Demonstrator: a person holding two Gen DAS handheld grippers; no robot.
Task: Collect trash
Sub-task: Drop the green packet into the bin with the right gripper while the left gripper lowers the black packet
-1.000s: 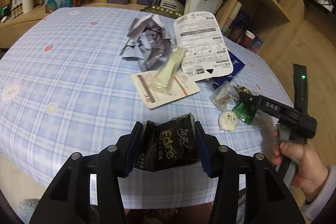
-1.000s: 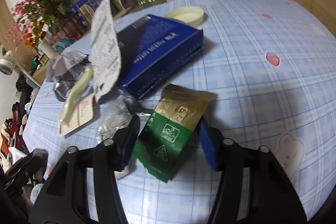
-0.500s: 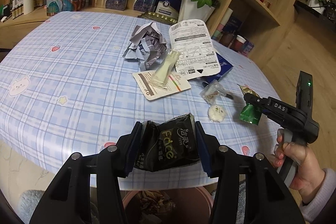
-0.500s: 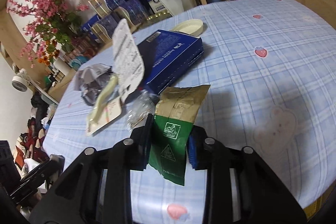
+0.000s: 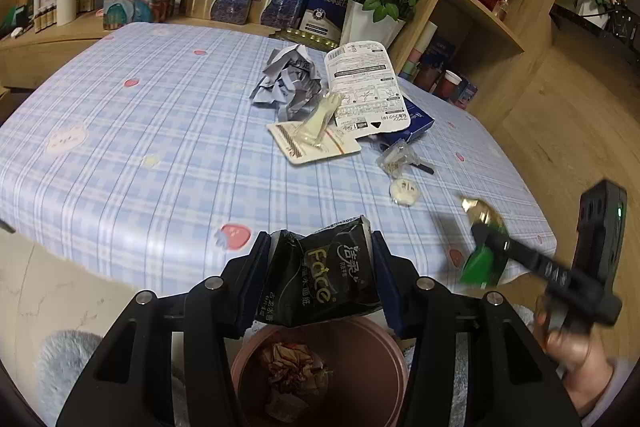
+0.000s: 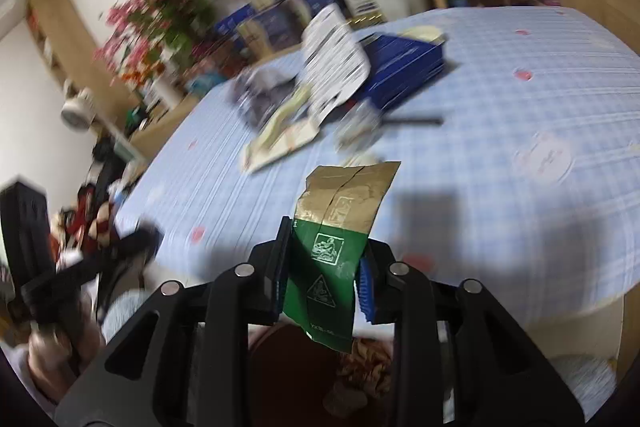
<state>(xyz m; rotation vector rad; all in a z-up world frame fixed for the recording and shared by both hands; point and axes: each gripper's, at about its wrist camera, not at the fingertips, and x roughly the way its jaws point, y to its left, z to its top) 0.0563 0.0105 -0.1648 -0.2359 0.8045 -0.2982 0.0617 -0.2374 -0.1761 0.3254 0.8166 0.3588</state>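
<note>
The left gripper [image 5: 320,269] has its jaws clenched on a crumpled black wrapper [image 5: 324,277], held past the near edge of the table [image 5: 120,155] and above a brown bin [image 5: 320,371] at 6 o'clock that has crumpled trash in it. The right gripper [image 6: 322,275] has its jaws clamped on a green and gold packet [image 6: 332,247], also over the bin's rim; from the left wrist view it sits at 4 o'clock. On the table lie grey crumpled paper [image 5: 288,79], a white printed card [image 5: 364,87], a blue box [image 5: 416,121] and a small round white piece [image 5: 404,191].
</note>
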